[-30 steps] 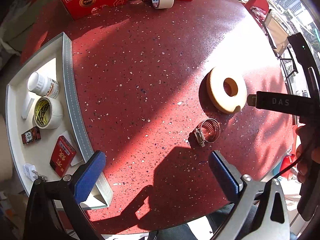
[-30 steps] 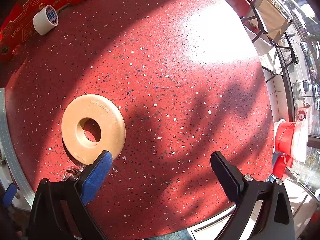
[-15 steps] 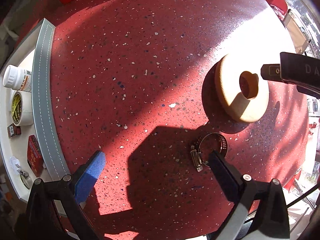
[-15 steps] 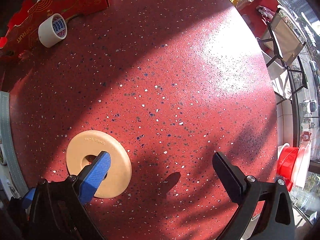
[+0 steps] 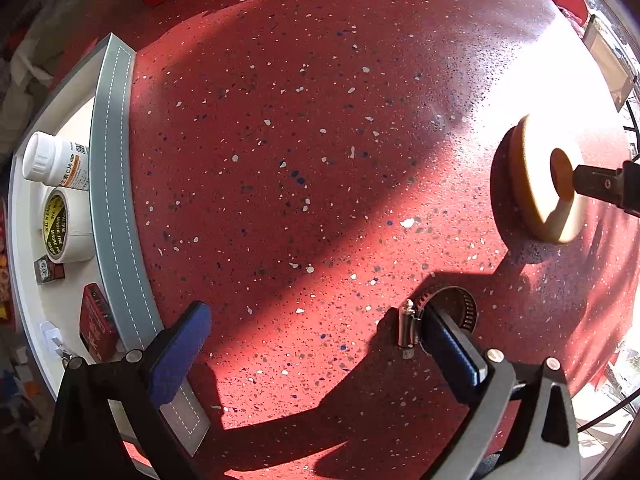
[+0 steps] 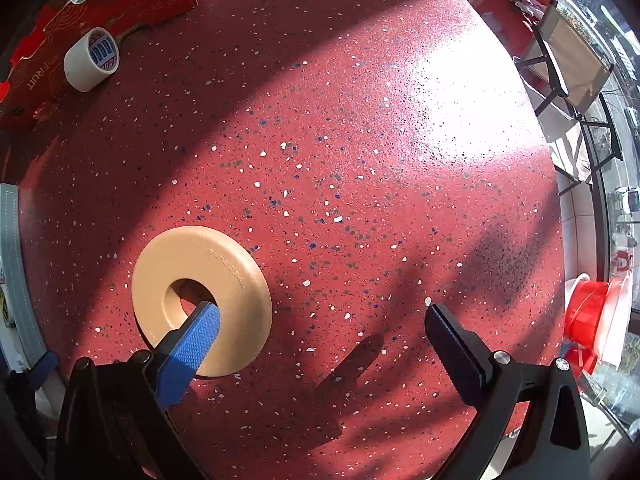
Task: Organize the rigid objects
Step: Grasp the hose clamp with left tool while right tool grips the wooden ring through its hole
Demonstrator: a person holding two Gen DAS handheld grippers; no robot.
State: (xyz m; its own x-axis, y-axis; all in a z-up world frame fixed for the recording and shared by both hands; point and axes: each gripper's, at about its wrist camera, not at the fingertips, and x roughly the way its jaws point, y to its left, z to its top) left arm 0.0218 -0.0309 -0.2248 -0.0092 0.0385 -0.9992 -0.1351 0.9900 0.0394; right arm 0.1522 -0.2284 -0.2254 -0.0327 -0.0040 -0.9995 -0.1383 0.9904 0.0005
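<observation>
Glossy speckled table (image 6: 360, 160), metal clamp (image 5: 448, 312), matt ring (image 6: 224, 264).

A beige plastic ring with a round centre hole (image 6: 224, 276) is seen lying flat on the red speckled tabletop (image 6: 340, 152). The right gripper (image 6: 320, 324) is held wide open above it, its blue-padded left finger (image 6: 192, 340) set over the ring's hole. Far beyond the ring, a white tape roll (image 6: 90, 60) is placed beside a red cardboard box (image 6: 100, 12).

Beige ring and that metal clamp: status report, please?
Both grippers open. Right gripper has one finger in the beige ring. Left gripper at the hose clamp. Nothing between.
</observation>
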